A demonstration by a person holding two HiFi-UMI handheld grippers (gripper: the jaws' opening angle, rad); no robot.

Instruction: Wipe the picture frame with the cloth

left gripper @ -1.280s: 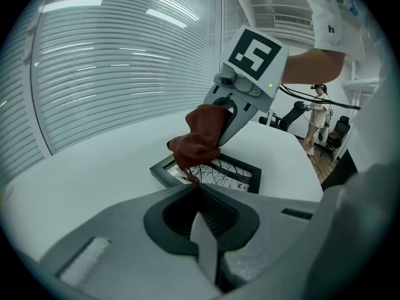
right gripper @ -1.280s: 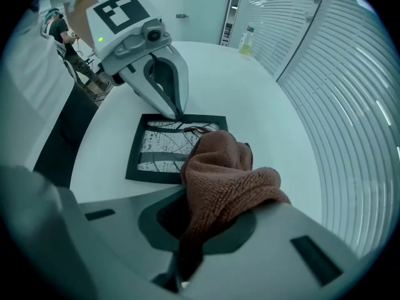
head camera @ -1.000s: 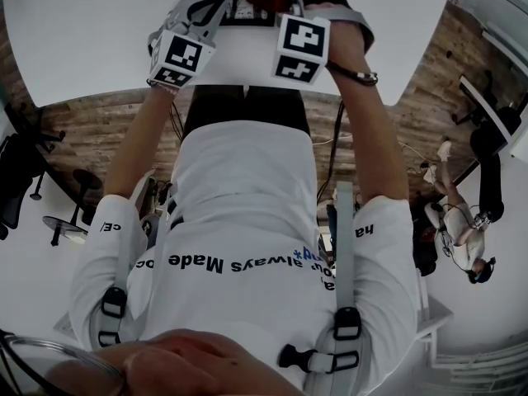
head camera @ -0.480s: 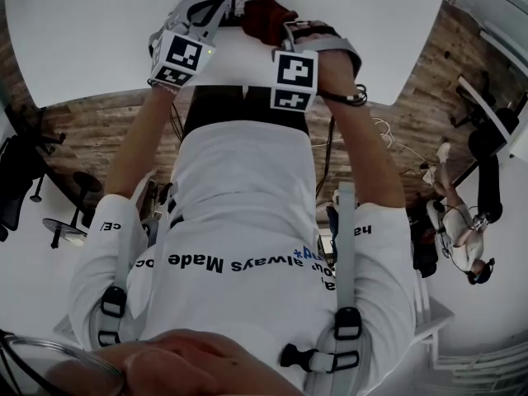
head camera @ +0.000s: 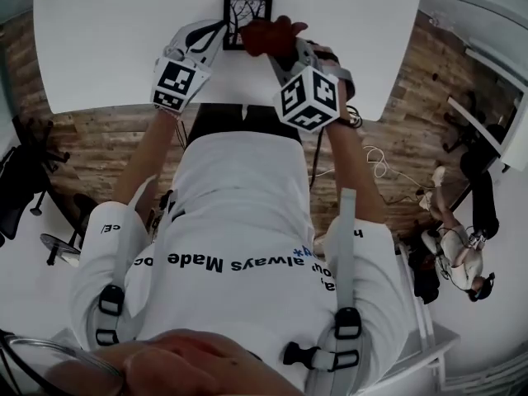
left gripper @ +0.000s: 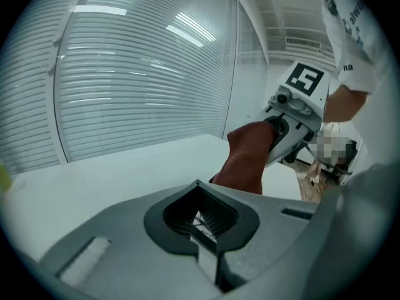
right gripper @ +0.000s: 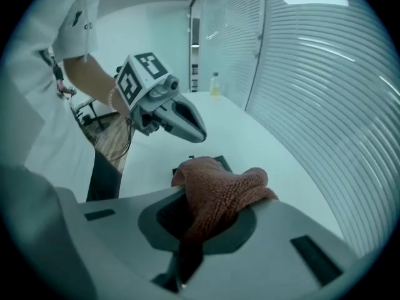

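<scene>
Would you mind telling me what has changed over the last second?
The right tool, gripping the cloth, drew back across the picture frame toward the person and rolled, tipping its marker cube. The left tool stayed at the frame's left edge.

Dim, grey head view, fisheye-bent at its edges; gripper views brighter, ceiling-light glare streaking the blinds (left gripper: 144, 74), corners vignetted black.

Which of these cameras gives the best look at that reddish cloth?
The right gripper view: the cloth sits close up, knit texture plain, pinched in the right gripper. The head view shows only a small dark-red lump at the picture frame; the left gripper view shows a shaded fold hanging from that gripper.
</scene>
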